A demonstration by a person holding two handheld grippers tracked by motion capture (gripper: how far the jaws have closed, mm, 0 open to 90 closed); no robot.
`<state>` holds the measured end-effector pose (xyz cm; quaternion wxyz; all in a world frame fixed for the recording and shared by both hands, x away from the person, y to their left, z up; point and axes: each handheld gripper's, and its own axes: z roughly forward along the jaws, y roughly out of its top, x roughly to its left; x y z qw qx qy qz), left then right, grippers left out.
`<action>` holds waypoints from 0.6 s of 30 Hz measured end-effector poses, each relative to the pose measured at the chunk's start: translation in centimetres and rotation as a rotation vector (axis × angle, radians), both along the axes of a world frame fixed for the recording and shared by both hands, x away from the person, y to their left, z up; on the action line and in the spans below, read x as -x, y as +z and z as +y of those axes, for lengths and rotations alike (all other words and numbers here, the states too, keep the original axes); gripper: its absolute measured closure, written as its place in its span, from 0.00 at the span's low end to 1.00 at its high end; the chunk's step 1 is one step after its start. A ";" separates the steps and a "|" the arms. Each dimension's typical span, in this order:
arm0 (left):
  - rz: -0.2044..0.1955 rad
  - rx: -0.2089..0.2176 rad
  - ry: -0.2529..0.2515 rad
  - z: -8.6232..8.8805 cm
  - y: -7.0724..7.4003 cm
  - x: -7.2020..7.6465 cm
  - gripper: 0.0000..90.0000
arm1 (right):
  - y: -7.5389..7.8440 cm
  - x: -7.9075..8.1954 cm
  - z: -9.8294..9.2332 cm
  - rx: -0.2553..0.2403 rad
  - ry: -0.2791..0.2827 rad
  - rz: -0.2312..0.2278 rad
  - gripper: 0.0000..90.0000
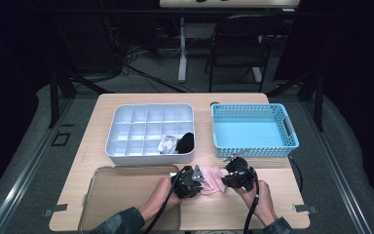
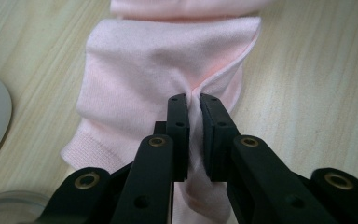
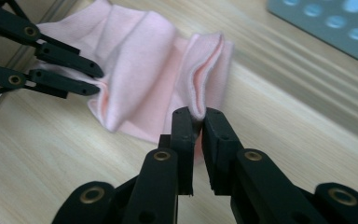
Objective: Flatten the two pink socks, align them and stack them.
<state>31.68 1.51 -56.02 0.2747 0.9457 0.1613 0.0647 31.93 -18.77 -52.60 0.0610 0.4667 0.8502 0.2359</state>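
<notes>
High view has the pink sock (image 1: pixel 213 179) lying crumpled near the bench's (image 1: pixel 282 214) front edge, stretched between both tongs. It's soft ribbed knit, folded over on itself. The left gripper view shows the left tongs (image 2: pixel 194 103) clamped on a pinch of fabric near the cuff; the right gripper view shows the right tongs (image 3: pixel 196 116) clamped on a folded edge. Behind it sit a white divider box (image 1: pixel 126 155), a blue basket (image 1: pixel 292 144) and, front-left, a tray (image 1: pixel 97 170).
</notes>
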 end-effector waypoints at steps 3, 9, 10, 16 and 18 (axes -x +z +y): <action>0.000 -0.004 -0.001 0.0 0.0 0.0 0.92 | 0.6 0.1 -1.0 0.003 -0.032 -0.009 0.93; -0.002 -0.008 -0.007 0.1 0.1 -0.1 0.92 | 1.0 0.0 -2.8 0.037 -0.080 -0.001 0.94; -0.001 -0.008 -0.009 0.1 0.1 -0.1 0.93 | 1.0 0.1 -3.0 0.038 -0.095 -0.004 0.94; 0.004 -0.018 -0.022 0.3 0.2 -0.2 0.93 | 1.1 -0.1 -4.0 0.081 -0.117 0.043 0.94; 0.006 -0.020 -0.024 0.3 0.2 -0.2 0.93 | 0.9 -0.2 -4.3 0.113 -0.114 0.080 0.94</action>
